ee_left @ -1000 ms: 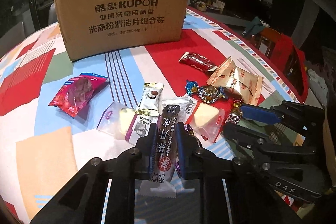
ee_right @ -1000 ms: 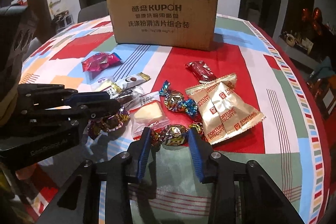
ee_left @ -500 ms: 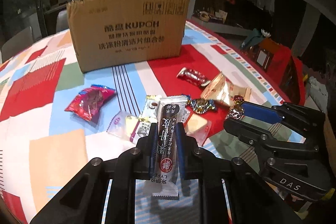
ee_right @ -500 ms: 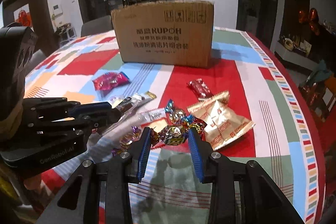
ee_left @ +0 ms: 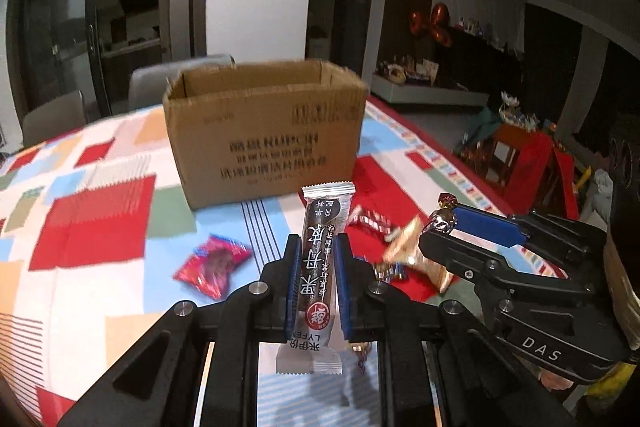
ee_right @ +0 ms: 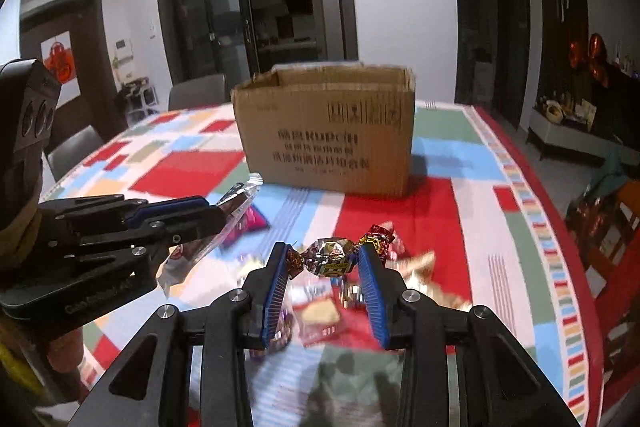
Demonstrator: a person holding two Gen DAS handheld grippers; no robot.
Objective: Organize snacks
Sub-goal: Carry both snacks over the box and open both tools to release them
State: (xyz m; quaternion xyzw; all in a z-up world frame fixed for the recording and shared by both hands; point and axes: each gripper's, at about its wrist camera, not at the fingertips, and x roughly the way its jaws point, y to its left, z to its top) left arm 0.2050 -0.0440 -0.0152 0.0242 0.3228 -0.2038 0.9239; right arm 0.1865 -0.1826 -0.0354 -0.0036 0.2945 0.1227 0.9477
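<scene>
My left gripper (ee_left: 316, 247) is shut on a long silver and black snack bar (ee_left: 322, 259), held up above the table. My right gripper (ee_right: 326, 259) is shut on a foil-wrapped candy (ee_right: 332, 257), also lifted. The open cardboard box (ee_left: 264, 131) stands ahead at the table's far side; it also shows in the right wrist view (ee_right: 328, 131). Each gripper shows in the other's view: the right gripper (ee_left: 444, 219) with its candy, the left gripper (ee_right: 216, 211) with its bar. Loose snacks stay on the cloth: a red packet (ee_left: 212, 263), a red candy (ee_left: 370, 219), a biscuit pack (ee_left: 420, 259).
A round table with a red, blue and white patterned cloth (ee_left: 92, 219) carries everything. Grey chairs (ee_left: 180, 83) stand behind the box. A red chair (ee_left: 532, 163) stands at the right. More wrapped sweets (ee_right: 320, 311) lie under my right gripper.
Both grippers have risen from the table with their snacks and tilted up toward the box, whose open top now shows. The loose snacks stayed on the cloth.
</scene>
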